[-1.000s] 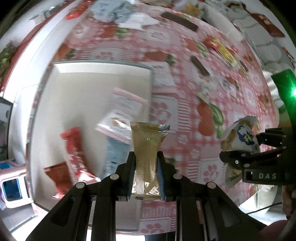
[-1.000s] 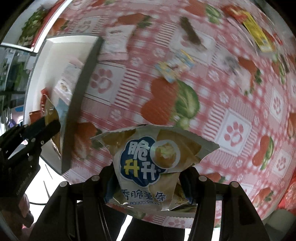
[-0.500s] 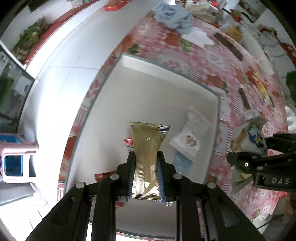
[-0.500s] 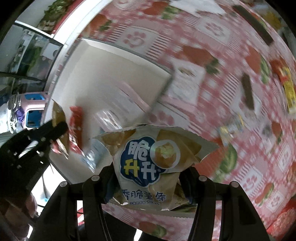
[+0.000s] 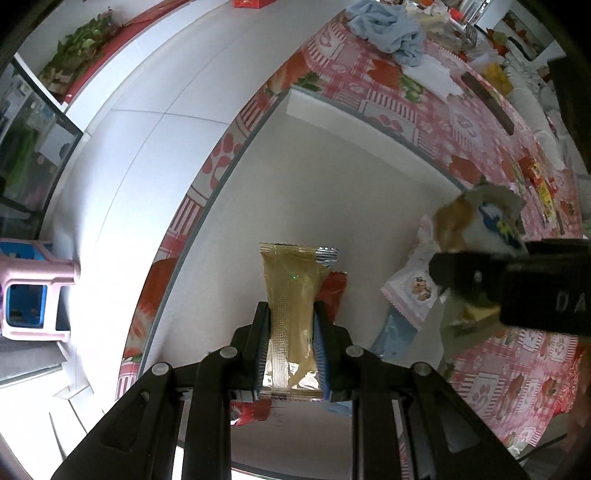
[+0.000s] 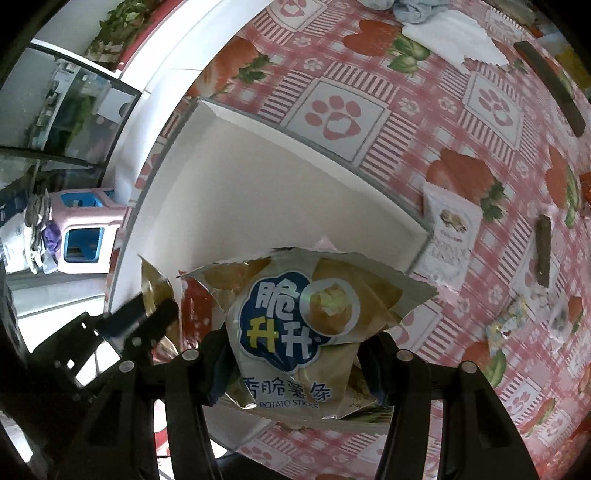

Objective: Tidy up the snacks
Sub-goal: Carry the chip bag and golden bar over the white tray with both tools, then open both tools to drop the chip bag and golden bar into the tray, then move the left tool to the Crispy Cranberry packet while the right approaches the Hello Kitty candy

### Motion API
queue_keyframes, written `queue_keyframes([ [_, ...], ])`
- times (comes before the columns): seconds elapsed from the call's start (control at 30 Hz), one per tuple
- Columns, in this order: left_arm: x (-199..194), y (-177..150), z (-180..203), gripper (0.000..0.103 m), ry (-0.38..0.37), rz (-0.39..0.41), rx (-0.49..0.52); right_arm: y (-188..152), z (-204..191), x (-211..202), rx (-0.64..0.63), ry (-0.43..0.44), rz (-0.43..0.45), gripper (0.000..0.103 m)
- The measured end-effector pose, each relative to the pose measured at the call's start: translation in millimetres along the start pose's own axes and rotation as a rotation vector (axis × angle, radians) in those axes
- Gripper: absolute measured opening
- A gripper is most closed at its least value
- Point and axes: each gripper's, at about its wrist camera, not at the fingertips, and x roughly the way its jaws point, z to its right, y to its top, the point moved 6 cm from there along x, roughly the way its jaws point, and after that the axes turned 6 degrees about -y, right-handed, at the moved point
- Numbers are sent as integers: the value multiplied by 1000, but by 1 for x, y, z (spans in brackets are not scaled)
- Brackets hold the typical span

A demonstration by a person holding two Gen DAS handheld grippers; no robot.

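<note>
My left gripper [image 5: 291,334] is shut on a gold-brown snack packet [image 5: 291,291] and holds it above the white box [image 5: 332,177]. My right gripper [image 6: 295,354] is shut on a bag of potato sticks [image 6: 295,314], also over the box [image 6: 258,192]; it shows at the right of the left wrist view [image 5: 476,225]. In the box lie a red packet [image 5: 334,291], a white-pink packet [image 5: 413,291] and a light blue packet [image 5: 391,336]. The left gripper shows at the left of the right wrist view [image 6: 147,314].
The box sits at the left edge of a table with a red-and-pink patterned cloth [image 6: 461,122]. On the cloth lie a white packet [image 6: 450,236], brown bars [image 6: 543,251], a blue cloth [image 5: 388,26] and several small snacks. A pink stool [image 5: 33,295] stands on the floor.
Both grippers have moved left from over the tablecloth to over the white box, each still holding its snack. The right gripper has come closer to the left one.
</note>
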Motion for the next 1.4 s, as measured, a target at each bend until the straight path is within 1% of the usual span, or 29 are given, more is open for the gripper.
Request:
queue_keyframes([
  [0.17, 6, -3, 0, 25, 14, -13, 13, 15, -7, 8, 12, 4, 2, 59],
  [0.2, 6, -3, 1, 25, 15, -12, 15, 6, 1, 15, 9, 3, 2, 59],
  [0.23, 7, -3, 1, 29, 13, -13, 18, 8, -1, 17, 11, 4, 1, 59],
  [0.27, 7, -4, 3, 41, 14, -12, 24, 3, 2, 17, 14, 7, -1, 60],
  [0.3, 7, -4, 3, 52, 18, -8, 25, -3, 6, 15, 18, 13, -6, 64],
  [0.33, 5, -5, 3, 74, 27, 3, 25, -9, 9, 13, 26, 22, -11, 83],
  [0.37, 1, -5, 3, 80, 34, 29, 24, -21, 17, 9, 31, 23, -7, 94],
  [0.4, -3, -4, 4, 81, 27, 60, 24, -24, 21, 6, 37, 20, 2, 103],
  [0.47, -5, -7, 6, 81, 7, 57, 27, -31, 29, 7, 48, 13, 1, 103],
  [0.6, -2, -12, 12, 81, 13, 35, 40, -51, 61, 11, 117, -14, -19, 103],
  [0.7, -1, -17, 21, 81, -1, 24, 48, -70, 94, 18, 226, -15, -41, 103],
  [0.87, 2, -22, 41, 81, -9, 5, 82, -109, 153, 41, 435, -46, -133, 103],
  [0.97, 1, -23, 49, 81, -9, 3, 101, -118, 171, 45, 506, -52, -146, 103],
  [1.03, 2, -22, 53, 81, -10, -1, 108, -112, 174, 44, 520, -52, -131, 103],
  [1.13, 1, -23, 57, 81, -7, -4, 119, -90, 177, 36, 511, -47, -96, 103],
  [1.23, -1, -26, 60, 81, -4, -5, 126, -56, 168, 33, 512, -11, -58, 103],
  [1.33, -2, -30, 59, 81, 4, -9, 126, -27, 164, 35, 526, 12, -43, 103],
  [1.4, -3, -32, 58, 81, 6, -10, 121, -5, 158, 37, 529, 11, -41, 103],
])
